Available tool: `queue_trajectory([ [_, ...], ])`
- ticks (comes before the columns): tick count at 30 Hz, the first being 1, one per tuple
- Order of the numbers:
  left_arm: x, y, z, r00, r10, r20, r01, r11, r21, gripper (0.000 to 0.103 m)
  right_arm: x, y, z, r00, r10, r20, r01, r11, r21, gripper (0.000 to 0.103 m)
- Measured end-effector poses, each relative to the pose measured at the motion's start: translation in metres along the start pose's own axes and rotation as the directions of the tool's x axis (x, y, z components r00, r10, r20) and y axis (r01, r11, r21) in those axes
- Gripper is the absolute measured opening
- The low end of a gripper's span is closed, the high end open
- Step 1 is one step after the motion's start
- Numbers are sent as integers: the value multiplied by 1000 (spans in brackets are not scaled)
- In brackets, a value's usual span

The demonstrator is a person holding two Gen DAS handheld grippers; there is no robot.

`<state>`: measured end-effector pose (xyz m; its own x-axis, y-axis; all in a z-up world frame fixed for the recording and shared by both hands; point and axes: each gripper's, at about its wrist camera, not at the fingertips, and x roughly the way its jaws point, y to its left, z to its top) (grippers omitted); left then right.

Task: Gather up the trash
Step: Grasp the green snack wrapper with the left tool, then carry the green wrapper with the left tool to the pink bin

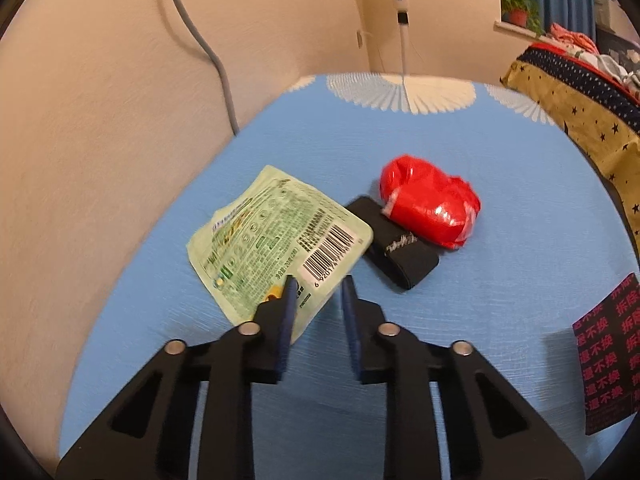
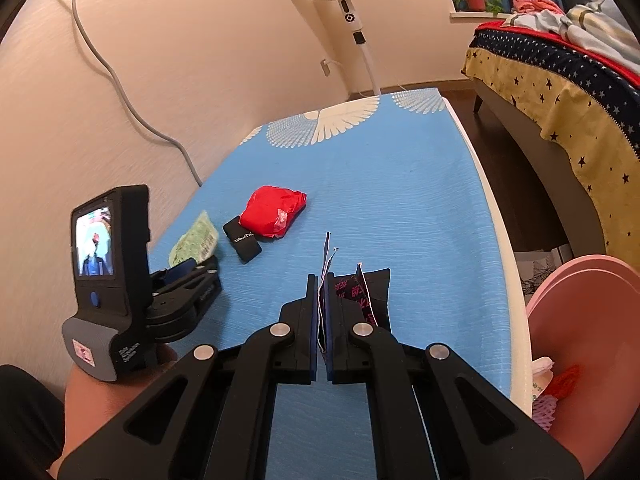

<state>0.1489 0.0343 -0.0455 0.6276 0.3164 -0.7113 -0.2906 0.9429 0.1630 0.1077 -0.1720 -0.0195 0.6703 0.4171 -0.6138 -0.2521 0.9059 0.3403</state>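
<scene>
A green snack wrapper lies on the blue table cloth; it also shows in the right wrist view. My left gripper is open, its fingers straddling the wrapper's near corner. A black band and a crumpled red plastic bag lie just right of the wrapper, touching each other. My right gripper is shut on a black wrapper with pink print, held edge-on above the cloth. That wrapper shows at the right edge of the left wrist view.
A pink bin with scraps inside stands off the table's right edge. A bed with a starred cover is further right. A standing fan and a wall with a grey cable border the far and left sides.
</scene>
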Motion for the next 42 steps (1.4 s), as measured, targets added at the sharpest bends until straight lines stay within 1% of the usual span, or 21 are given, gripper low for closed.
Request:
queue_trajectory([
  [3,-16,4,2,999,11,50,-11,1000,-8,10,-8,3,0,1000,-1,17,2,1000,-12,3],
  [4,-23,7,2,997,16,71,-16,1000,-13,4,-10,3,0,1000,-2,21,2,1000,-14,3],
  [6,-33,13,3,996,20,92,-18,999,-27,4,-17,5,-1,999,-5,35,6,1000,-21,3],
  [8,-44,19,3,993,21,114,-16,999,-42,1,-24,5,-1,999,-8,47,9,1000,-22,3],
  [11,-61,27,2,989,11,144,-2,998,-60,1,-35,7,-1,998,-15,66,17,999,-28,3],
  [14,-75,35,1,987,-22,161,35,996,-82,1,-47,9,-2,996,-21,86,24,999,-33,3],
  [17,-85,45,-3,983,-71,169,92,989,-117,1,-60,12,-3,993,-30,111,35,998,-42,3],
  [21,-98,48,-9,976,-123,179,146,981,-127,1,-78,13,-2,988,-46,144,53,997,-49,3],
  [33,-136,30,-19,949,-213,232,234,970,-66,1,-122,4,1,969,-120,215,133,990,-47,3],
  [42,-157,1,-27,920,-306,246,317,948,-6,1,-148,-7,2,948,-188,256,202,979,-29,3],
])
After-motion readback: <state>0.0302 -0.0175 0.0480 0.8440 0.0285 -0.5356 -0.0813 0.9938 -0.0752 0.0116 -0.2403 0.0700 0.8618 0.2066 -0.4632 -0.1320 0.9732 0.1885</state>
